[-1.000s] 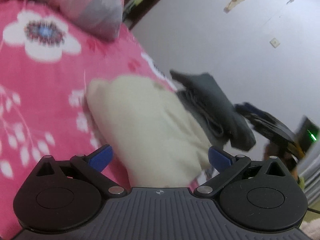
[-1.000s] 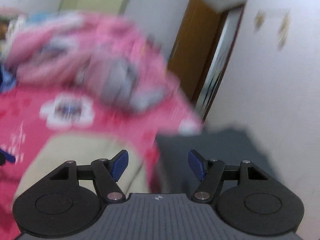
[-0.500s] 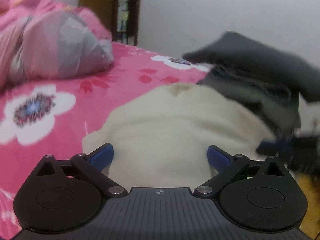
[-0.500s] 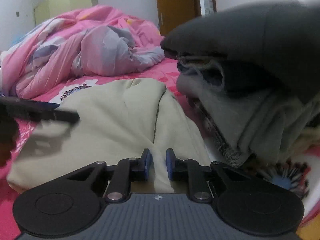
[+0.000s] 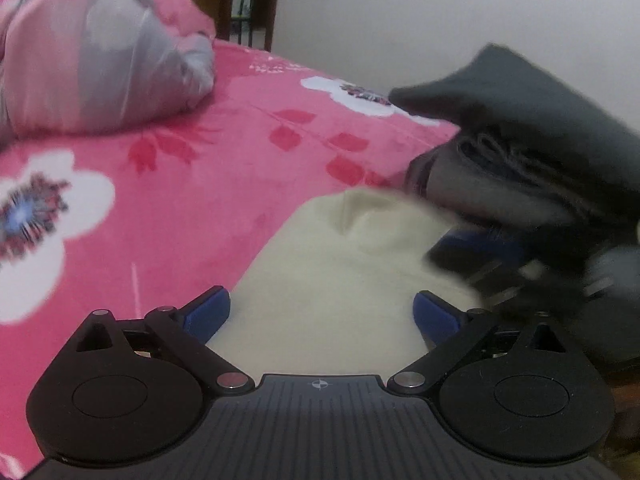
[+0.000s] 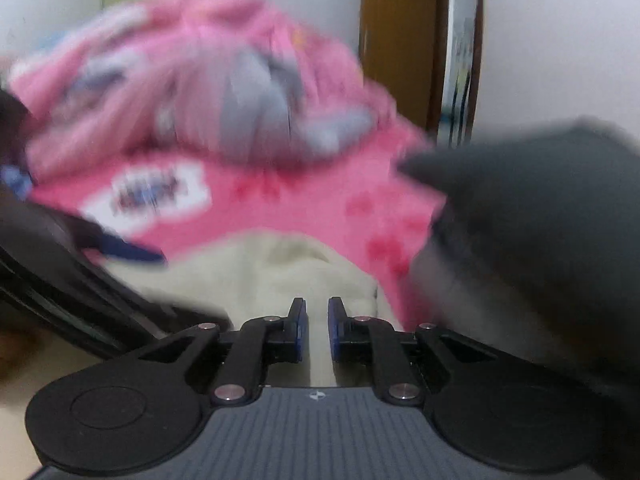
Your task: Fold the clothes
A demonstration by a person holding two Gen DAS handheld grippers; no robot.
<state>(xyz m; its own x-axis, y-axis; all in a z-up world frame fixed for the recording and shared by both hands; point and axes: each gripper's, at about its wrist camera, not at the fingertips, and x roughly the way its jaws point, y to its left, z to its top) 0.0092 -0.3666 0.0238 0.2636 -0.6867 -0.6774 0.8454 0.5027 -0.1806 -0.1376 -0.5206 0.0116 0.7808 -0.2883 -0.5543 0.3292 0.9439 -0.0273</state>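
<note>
Since half a second ago the cream garment [image 5: 332, 280] has kept its place on the bed [image 5: 192, 200], while the right gripper [image 6: 316, 328] has swung enough to blur its whole view; the left gripper [image 5: 322, 312] has crept a little nearer the cloth. The garment lies flat on the pink flowered bedspread, just beside a stack of dark folded clothes [image 5: 532, 152] to its right. The right gripper is nearly closed, with pale cloth showing in the narrow slot between its blue pads; it looks to be pinching the near edge of the garment, though blur makes that a judgement. The left gripper is spread wide above the garment's near edge, holding nothing.

The risk, as I judge it, is a one-sided pull: with only the right gripper gripping, the cloth could drag askew and bunch instead of folding cleanly. The stack sits so close that a swinging gripper or lifted cloth could knock its top layer loose. A crumpled pink and grey quilt [image 5: 92, 60] lies well behind. No container is in view.
</note>
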